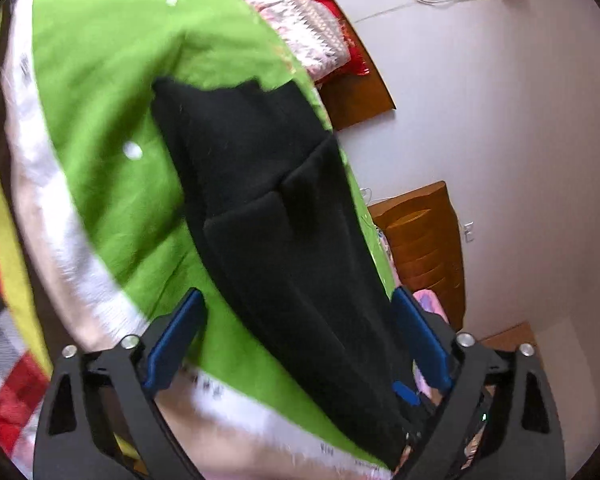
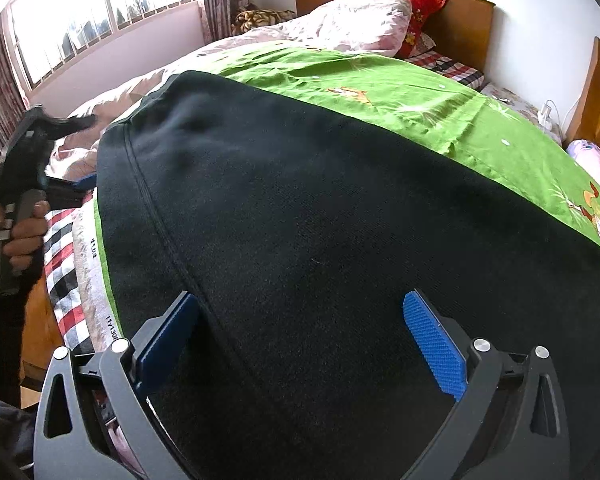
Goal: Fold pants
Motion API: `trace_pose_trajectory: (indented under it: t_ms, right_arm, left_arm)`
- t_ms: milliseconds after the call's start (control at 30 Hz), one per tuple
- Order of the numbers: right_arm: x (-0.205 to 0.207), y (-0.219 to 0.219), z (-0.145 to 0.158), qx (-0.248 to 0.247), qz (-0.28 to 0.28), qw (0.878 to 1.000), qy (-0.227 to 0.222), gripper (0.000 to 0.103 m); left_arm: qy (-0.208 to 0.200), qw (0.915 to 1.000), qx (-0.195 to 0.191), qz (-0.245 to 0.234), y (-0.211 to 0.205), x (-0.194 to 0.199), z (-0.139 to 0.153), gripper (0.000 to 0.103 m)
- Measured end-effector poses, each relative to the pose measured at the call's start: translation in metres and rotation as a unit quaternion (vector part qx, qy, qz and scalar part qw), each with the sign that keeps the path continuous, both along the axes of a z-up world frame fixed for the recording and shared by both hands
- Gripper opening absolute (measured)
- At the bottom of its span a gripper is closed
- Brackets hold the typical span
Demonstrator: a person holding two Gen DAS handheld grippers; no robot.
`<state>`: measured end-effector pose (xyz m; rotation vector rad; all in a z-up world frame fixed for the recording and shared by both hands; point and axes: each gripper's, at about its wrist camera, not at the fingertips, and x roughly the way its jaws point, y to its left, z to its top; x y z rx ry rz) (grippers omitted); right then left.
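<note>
Black pants (image 2: 300, 220) lie spread on a green sheet (image 2: 400, 92) on the bed. In the left wrist view the pants (image 1: 268, 208) run as a long dark strip from the middle down to the lower right. My left gripper (image 1: 296, 320) is open, jaws wide, with the pants' near end between the blue pads (image 1: 176, 336). It also shows in the right wrist view (image 2: 60, 156), held in a hand at the pants' left edge. My right gripper (image 2: 300, 328) is open, low over the pants' near part, beside a seam (image 2: 160, 224).
Pink and white bedding (image 2: 356, 20) and a red pillow (image 2: 416, 4) lie by the wooden headboard (image 2: 460, 24). A checked blanket (image 2: 64, 252) hangs at the bed's left edge. A wooden cabinet (image 1: 424, 252) stands by the white wall. A bright window (image 2: 100, 12) is behind the bed.
</note>
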<state>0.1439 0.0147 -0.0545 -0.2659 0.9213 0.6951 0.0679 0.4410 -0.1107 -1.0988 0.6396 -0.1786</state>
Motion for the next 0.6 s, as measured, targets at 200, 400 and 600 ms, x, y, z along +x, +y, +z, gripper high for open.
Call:
trace_pose_trajectory:
  t_ms: [200, 400, 600]
  right_arm:
    - [-0.001, 0.0, 0.0, 0.0, 0.0, 1.0, 0.0, 0.099]
    - [0.001, 0.001, 0.0, 0.001, 0.001, 1.0, 0.0, 0.099]
    - [0.002, -0.018, 0.02, 0.061, -0.042, 0.997, -0.037, 0.099]
  left_arm:
    - [-0.035, 0.9986, -0.017, 0.036, 0.015, 0.012, -0.003, 0.073]
    - [-0.032, 0.9985, 0.004, 0.044, 0.01, 0.009, -0.003, 0.018]
    - [-0.06, 0.9544, 0.289, 0.048, -0.078, -0.007, 0.097, 0.016]
